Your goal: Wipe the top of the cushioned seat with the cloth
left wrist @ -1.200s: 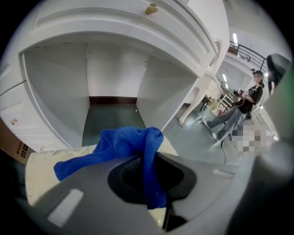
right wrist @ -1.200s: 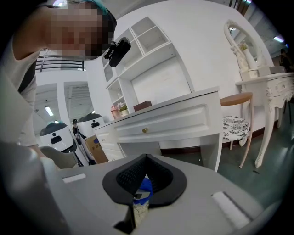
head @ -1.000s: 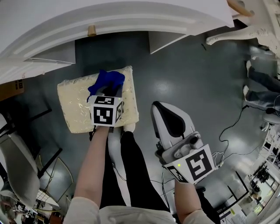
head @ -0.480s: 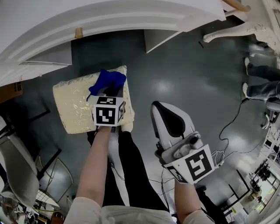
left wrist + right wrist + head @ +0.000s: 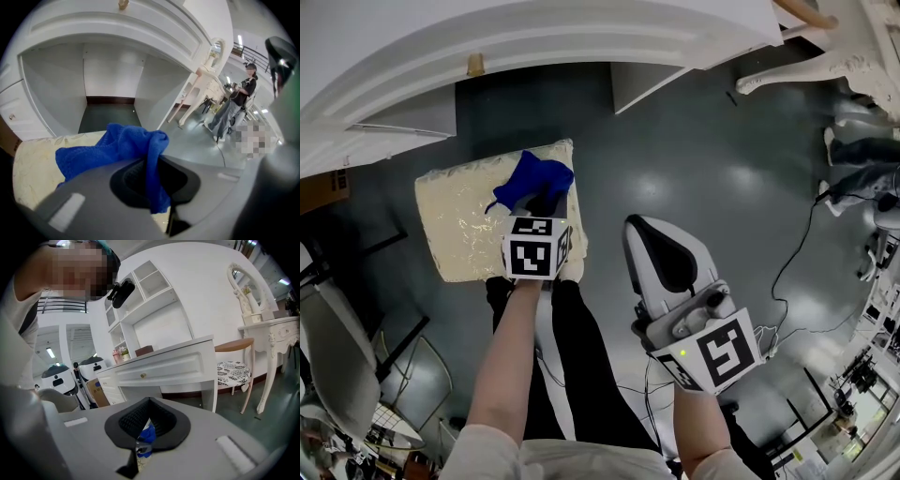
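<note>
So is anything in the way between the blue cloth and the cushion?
No, nothing visible. The left gripper has its jaws shut on the cloth, which rests on the cushioned seat near its right edge. The rest of its top looks bare.

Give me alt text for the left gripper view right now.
The left gripper is clamped on a blue cloth, which spills forward onto the cream cushioned seat. Behind it is a white desk; a person stands far right.
</note>
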Action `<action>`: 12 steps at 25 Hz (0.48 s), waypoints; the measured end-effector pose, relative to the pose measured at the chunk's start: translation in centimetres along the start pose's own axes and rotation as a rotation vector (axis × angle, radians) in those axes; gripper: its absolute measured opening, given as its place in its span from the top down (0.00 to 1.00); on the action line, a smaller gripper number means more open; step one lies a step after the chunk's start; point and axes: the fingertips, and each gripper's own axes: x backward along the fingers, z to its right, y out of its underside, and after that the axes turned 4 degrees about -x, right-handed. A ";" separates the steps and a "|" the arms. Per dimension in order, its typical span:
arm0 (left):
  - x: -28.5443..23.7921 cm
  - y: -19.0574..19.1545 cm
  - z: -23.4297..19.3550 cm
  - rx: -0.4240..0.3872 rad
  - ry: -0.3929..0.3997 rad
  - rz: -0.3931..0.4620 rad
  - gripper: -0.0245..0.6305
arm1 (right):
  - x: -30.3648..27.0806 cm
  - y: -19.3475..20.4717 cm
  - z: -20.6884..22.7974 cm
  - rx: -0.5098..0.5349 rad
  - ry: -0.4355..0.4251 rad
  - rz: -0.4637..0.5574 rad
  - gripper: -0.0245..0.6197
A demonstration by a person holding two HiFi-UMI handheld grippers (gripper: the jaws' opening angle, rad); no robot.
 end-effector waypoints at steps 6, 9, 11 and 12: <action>0.7 1.7 1.0 -0.004 0.019 -0.010 0.92 | 0.0 0.0 -1.0 0.001 -0.010 0.005 0.96; 1.0 2.3 1.2 -0.003 0.027 -0.016 0.92 | 0.1 0.3 -1.5 0.000 -0.011 0.002 0.96; 1.2 2.6 1.2 -0.002 0.034 -0.019 0.92 | 0.1 0.4 -1.8 -0.001 -0.010 0.001 0.96; 1.3 2.7 1.1 0.001 0.039 -0.019 0.91 | 0.1 0.5 -2.0 -0.001 -0.009 0.001 0.96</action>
